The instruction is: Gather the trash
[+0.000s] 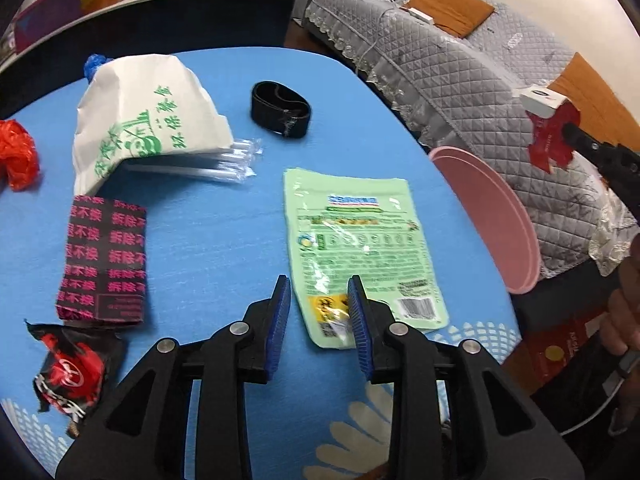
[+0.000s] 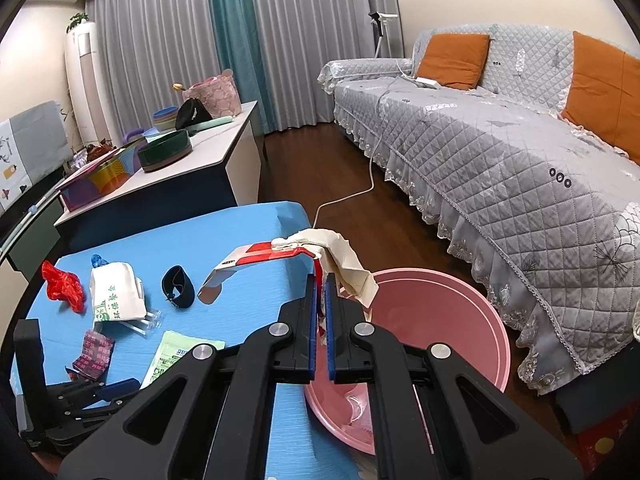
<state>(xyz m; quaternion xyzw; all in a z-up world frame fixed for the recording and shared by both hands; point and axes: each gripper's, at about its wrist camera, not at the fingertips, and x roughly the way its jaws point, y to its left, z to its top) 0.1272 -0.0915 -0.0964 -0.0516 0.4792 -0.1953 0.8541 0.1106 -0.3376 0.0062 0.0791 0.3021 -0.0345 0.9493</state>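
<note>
Blue cloth with a fine ribbed weave and pale flower prints at its near edge covered the table [image 1: 208, 248], which stood in a living room with dark wood flooring, grey pleated curtains [image 2: 168, 40] and a sofa [image 2: 500, 152] under a quilted grey cover trimmed with lace and set with orange cushions. Scattered on the cloth lay a flat, glossy green pouch [image 1: 356, 240], a dark packet printed with rows of pink characters [image 1: 104, 260], a crumpled black-and-red wrapper [image 1: 68, 368], a stiff white paper bag with green lettering [image 1: 148, 120] resting on clear plastic-wrapped straws [image 1: 224, 160], a wad of crinkled red plastic [image 1: 16, 152] and a black elastic band [image 1: 282, 110] curled into a loop. The left gripper [image 1: 319, 312] hung low over the pouch's near end, its ribbed blue pads parted with one corner of the pouch showing between them; whether they touched it was unclear. The right gripper [image 2: 320, 300] was clamped on a torn red-and-white carton [image 2: 280, 254] draped with cream paper, held above the rim of a round, smooth pink basin [image 2: 440, 320] standing just beside the table.
</note>
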